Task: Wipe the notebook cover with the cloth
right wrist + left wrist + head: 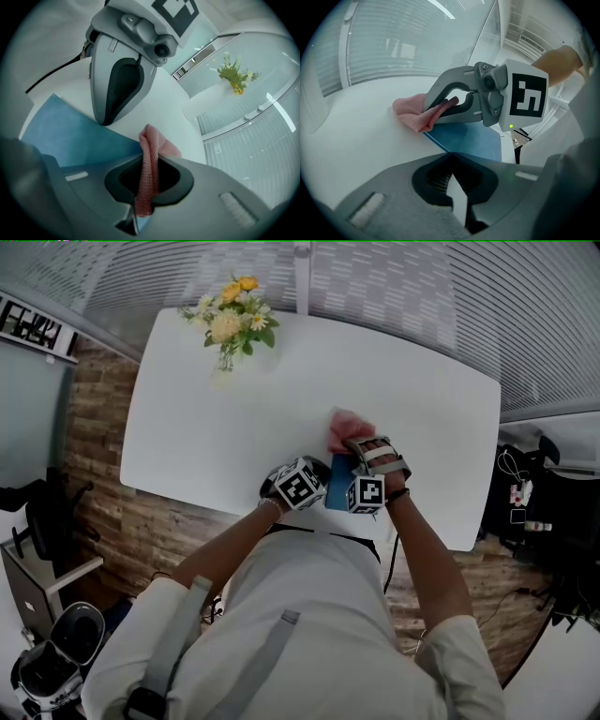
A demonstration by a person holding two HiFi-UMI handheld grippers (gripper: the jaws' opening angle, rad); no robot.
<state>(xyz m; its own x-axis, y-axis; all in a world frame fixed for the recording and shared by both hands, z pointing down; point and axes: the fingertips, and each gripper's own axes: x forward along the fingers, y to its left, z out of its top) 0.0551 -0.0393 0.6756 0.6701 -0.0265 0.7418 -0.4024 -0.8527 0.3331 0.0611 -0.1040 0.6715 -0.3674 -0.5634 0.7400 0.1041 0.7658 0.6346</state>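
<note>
**Fig.** Two hand-held grippers at a blue notebook, near edge of a white counter.

We see the R hand-held gripper (pixel 151 160) clenched on the pink cloth (pixel 149 145). A fold of the cloth stands upright betw. its jaws, and the rest bunches out past the tips onto the counter (pixel 281 399), at the notebook's far edge. The notebook (pixel 70 136) lies flat under both grippers, close to the counter edge nearest the person. The L hand-held gripper (pixel 450 159) has its jaws brought together w/ nothing betw. them, tips down at the notebook's edge, just beside the R one. We also note a bunch of flowers (pixel 234 315) at the counter's far left, well apart from the rest.
</note>
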